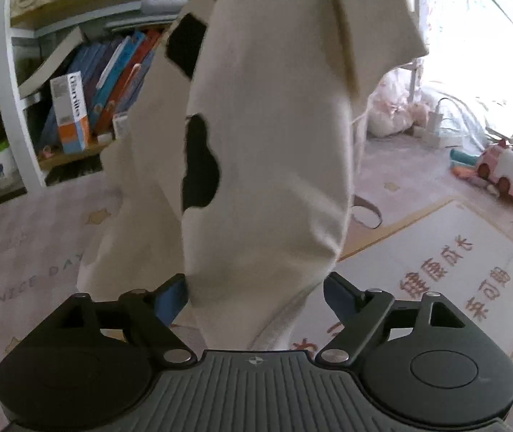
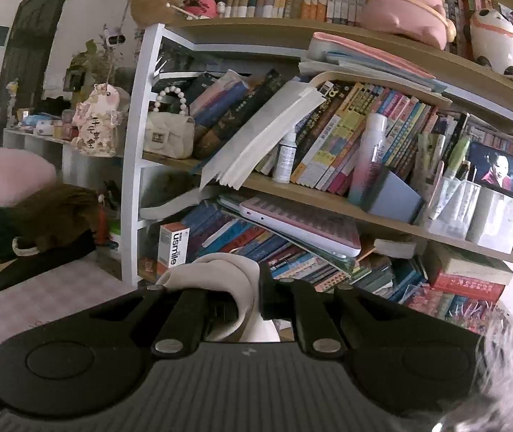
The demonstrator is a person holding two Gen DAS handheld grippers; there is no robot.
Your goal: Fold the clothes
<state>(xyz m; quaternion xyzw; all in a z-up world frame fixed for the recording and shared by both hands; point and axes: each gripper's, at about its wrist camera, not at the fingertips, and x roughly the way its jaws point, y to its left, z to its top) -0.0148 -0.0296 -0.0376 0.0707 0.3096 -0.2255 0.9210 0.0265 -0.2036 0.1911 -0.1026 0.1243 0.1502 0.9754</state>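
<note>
Right at the left gripper (image 1: 256,297), the jaws stand wide apart, and the cream-white cotton garment with black cow-like patches (image 1: 271,136) hangs straight down between the blue-padded fingers (image 1: 172,300) — draped through the gap, nothing pinching it. Over on the right gripper (image 2: 247,300), the jaws are drawn in tight on a bunched fold of that same cream cloth (image 2: 220,273), which bulges up just ahead of the fingertips. So, by my read, the right side carries the whole weight while the left lines up a second hold.

Below and beyond the left gripper lies the pale pink printed mat (image 1: 40,237), with a white panel of red lettering (image 1: 447,262) off to its right. Further out, a pink-and-white toy car (image 1: 504,171) sits well to the right, and the crowded wooden bookshelf (image 2: 328,194) fills the background ahead of the right gripper.

The risks: closing the left jaws here could catch a thick doubled layer instead of one edge, twisting the fold. And a single bunched grip may slip if the cloth swings.
</note>
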